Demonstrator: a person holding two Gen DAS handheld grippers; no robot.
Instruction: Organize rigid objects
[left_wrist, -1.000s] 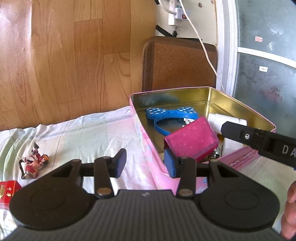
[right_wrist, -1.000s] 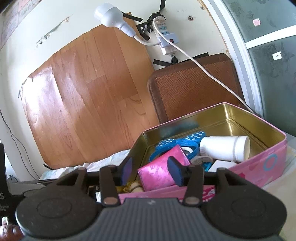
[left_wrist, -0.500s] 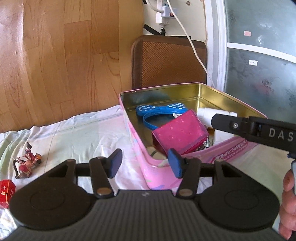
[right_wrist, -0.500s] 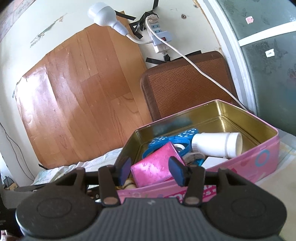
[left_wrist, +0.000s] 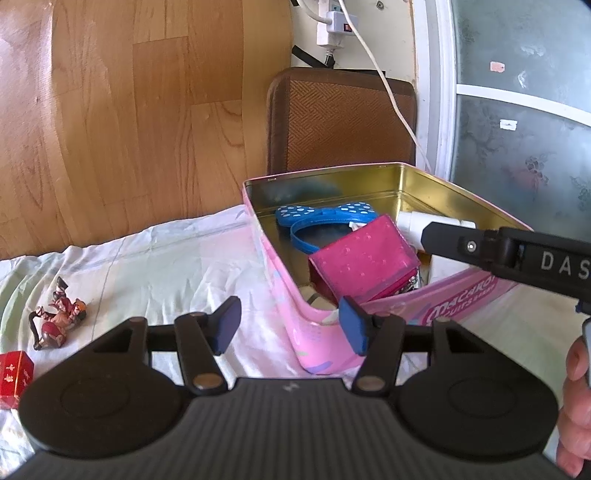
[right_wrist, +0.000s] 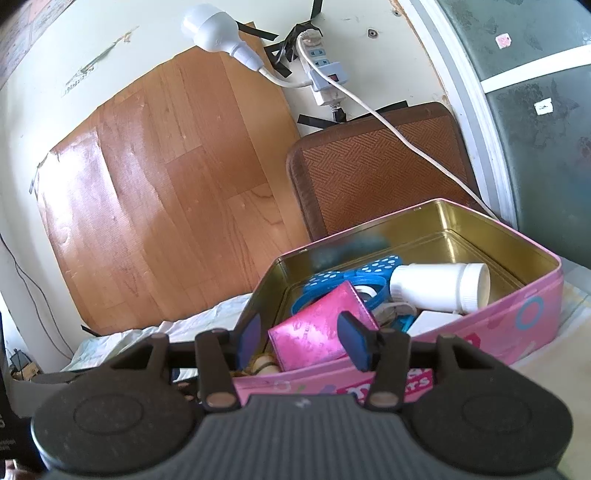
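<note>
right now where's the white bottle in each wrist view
Left wrist: the white bottle lies at the tin's far right, mostly hidden behind the right gripper's black body.
Right wrist: the white bottle lies on its side right of centre, cap pointing right.
Shared landmark: the pink wallet in the pink tin.

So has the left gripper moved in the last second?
Yes. The left gripper has backed away from the pink tin; its right pad no longer overlaps the tin's contents.
</note>
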